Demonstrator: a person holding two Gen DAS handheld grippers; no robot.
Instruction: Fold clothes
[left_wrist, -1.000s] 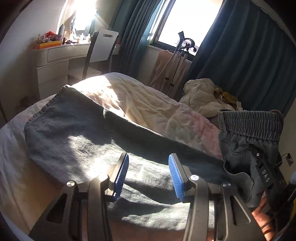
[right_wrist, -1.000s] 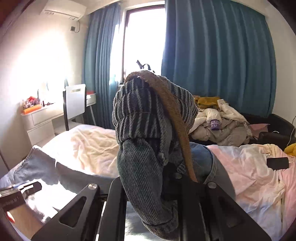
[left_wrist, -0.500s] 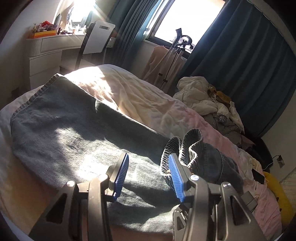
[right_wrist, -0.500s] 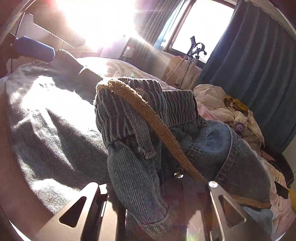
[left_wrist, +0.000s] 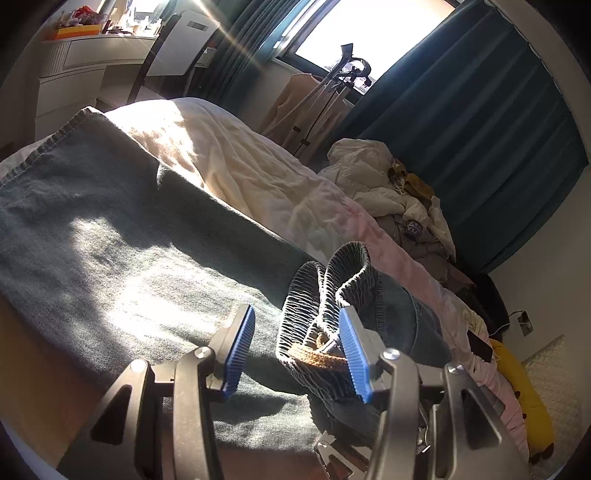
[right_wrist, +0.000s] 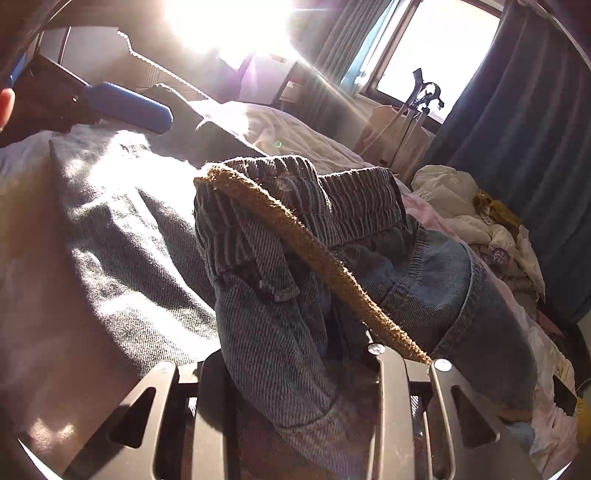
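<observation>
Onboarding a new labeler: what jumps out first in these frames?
The bunched jeans fill the middle of the right wrist view, their waistband and a tan cord rising from the right gripper, which is shut on them. In the left view the open left gripper hangs over the spread denim on the bed, beside that waistband. Sun glare washes out the top of the right view.

Blue-grey denim jeans (right_wrist: 280, 325) w/ tan drawstring (right_wrist: 310, 258); blue-padded claw (left_wrist: 297, 354); teal curtains (left_wrist: 480, 122); cream duvet (left_wrist: 236, 162).
</observation>
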